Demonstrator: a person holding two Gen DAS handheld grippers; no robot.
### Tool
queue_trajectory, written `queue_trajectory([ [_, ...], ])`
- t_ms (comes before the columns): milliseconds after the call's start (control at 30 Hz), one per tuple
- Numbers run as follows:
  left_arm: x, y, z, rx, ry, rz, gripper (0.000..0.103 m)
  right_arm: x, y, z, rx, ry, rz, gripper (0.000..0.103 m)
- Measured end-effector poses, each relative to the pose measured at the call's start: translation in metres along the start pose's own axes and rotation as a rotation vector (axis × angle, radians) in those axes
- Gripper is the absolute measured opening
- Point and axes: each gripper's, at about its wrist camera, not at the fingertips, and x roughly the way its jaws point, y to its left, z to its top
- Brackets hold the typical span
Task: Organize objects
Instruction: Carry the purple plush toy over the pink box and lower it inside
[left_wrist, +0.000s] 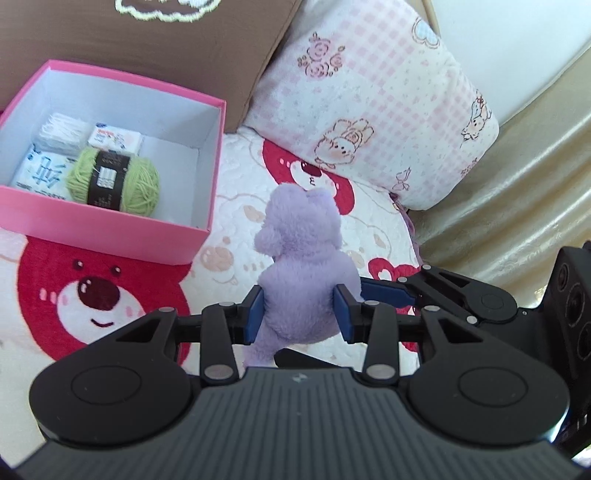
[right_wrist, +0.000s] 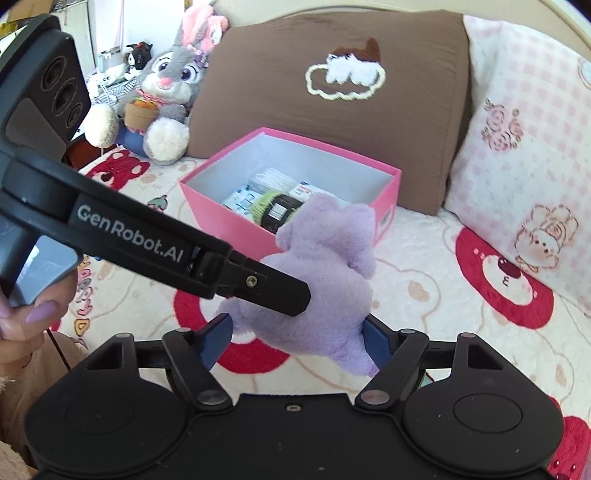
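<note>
A purple plush toy (left_wrist: 306, 266) hangs above the bedspread, with my left gripper (left_wrist: 299, 314) shut on its body, blue pads pressed into both sides. In the right wrist view the plush toy (right_wrist: 325, 266) sits between the spread fingers of my right gripper (right_wrist: 297, 343), which is open; its left pad stands slightly off the fur. The left gripper's finger (right_wrist: 280, 291) crosses in from the left onto the toy. The open pink box (left_wrist: 110, 229) (right_wrist: 229, 218) lies just beyond, holding green yarn (left_wrist: 114, 179) and small tissue packs (left_wrist: 40, 170).
A brown pillow (right_wrist: 295, 129) and a pink checked pillow (left_wrist: 369, 92) lean behind the box. A grey bunny plush (right_wrist: 170, 85) sits at the far left. The bedspread (right_wrist: 443, 332) has red bear prints. A hand (right_wrist: 22, 317) holds the left gripper's handle.
</note>
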Motion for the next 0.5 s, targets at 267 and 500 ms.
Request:
queue_trajectory([
  [267, -0.02, 0.015, 0.029, -0.018, 0.057, 0.012, 0.04, 0.0, 0.013, 0.035, 0.039, -0.014, 0.046, 0.083],
  [500, -0.027, 0.038, 0.077, -0.064, 0.093, 0.022, 0.04, 0.017, 0.003, 0.073, 0.106, -0.029, 0.115, 0.083],
])
